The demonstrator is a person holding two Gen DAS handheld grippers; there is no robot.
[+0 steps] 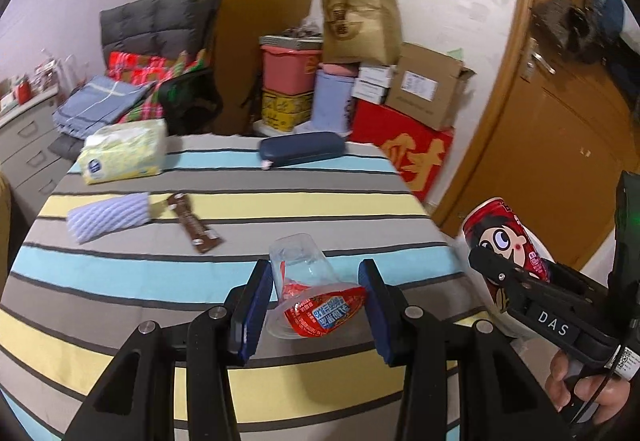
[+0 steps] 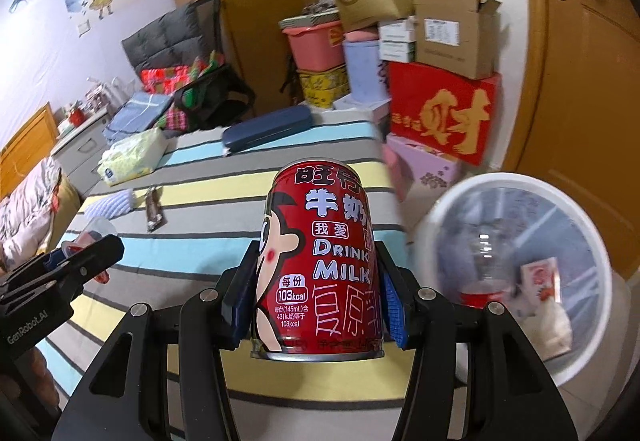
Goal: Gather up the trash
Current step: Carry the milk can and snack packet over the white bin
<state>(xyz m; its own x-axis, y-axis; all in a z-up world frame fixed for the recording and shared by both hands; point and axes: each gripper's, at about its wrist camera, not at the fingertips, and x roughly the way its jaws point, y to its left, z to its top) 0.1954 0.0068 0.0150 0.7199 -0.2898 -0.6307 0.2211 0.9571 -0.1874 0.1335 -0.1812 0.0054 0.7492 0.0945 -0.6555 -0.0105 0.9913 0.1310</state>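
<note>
Can (image 2: 318, 261) is sitting clamped in my right gripper (image 2: 318, 305), pads pressing both sides, label upright. I'm carrying it over the right edge of the striped table (image 1: 240, 209), and the white bin (image 2: 508, 273) is just to its right, already holding a carton and a red-labelled bottle. Left gripper (image 1: 316, 305) is hanging wide, jaws straddling the tipped clear cup (image 1: 308, 281) with the red wrapper inside, not yet touching it.

For the drop, I'm aiming to get the can fully past the bin rim before letting go; releasing early is likely bouncing it off the edge. Keeping it upright and low seems best.

For the cup, I'm lining the pads on the wider wrapper end and closing gently, since thin plastic is probably crushing or squirting out sideways. Brown wrapper (image 1: 194, 223) is lying farther left on the table.
</note>
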